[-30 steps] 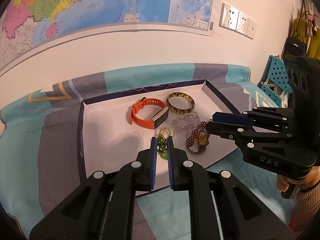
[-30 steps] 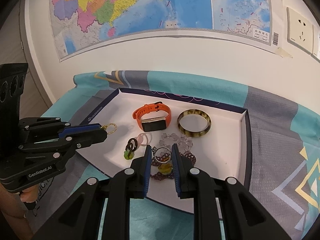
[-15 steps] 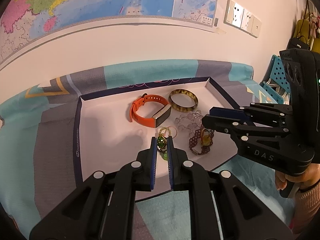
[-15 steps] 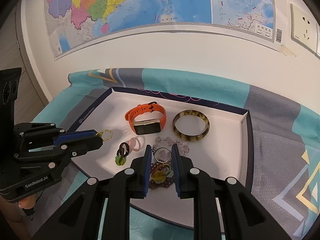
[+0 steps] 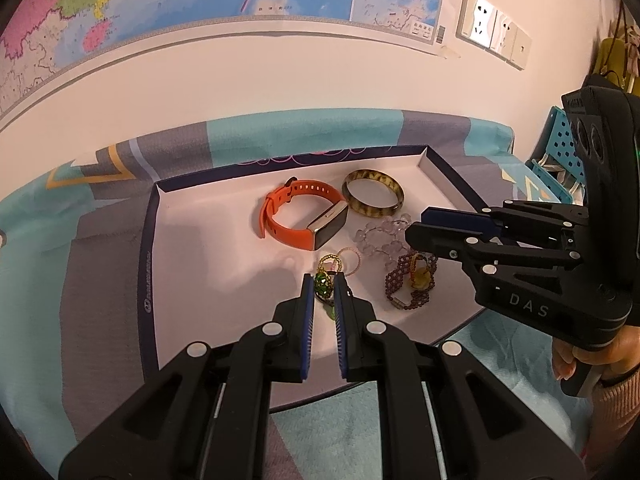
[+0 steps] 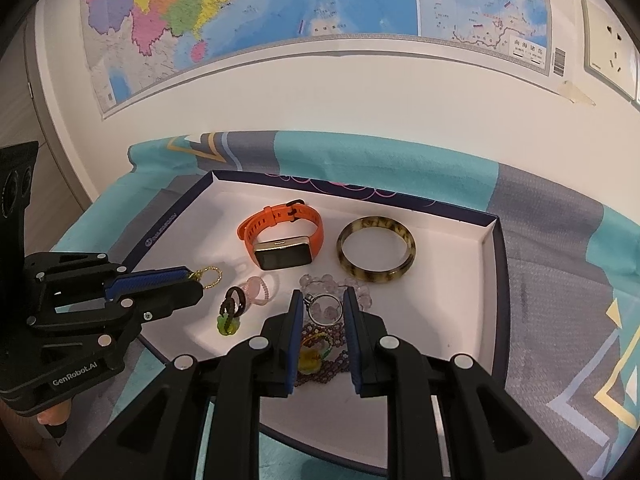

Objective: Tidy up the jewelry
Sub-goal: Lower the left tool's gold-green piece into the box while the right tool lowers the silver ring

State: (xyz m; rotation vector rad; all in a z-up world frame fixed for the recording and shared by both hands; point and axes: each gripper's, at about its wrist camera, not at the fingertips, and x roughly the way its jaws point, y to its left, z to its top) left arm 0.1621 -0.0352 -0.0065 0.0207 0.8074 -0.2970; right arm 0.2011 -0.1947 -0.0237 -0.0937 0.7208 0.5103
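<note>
A white tray with a dark blue rim holds the jewelry. My left gripper is shut on a gold beaded ring just above the tray's near left part. My right gripper is shut on a silver ring above a purple beaded bracelet. An orange watch, a brown bangle, a clear bead bracelet, a pink ring and a black ring with a green pendant lie in the tray.
The tray rests on a teal and grey patterned cloth against a white wall with a map and sockets. A blue perforated basket stands at the far right. A hand grips the right gripper's handle.
Both grippers keep their grips and stay almost still; the views have only drifted slightly over the tray.
</note>
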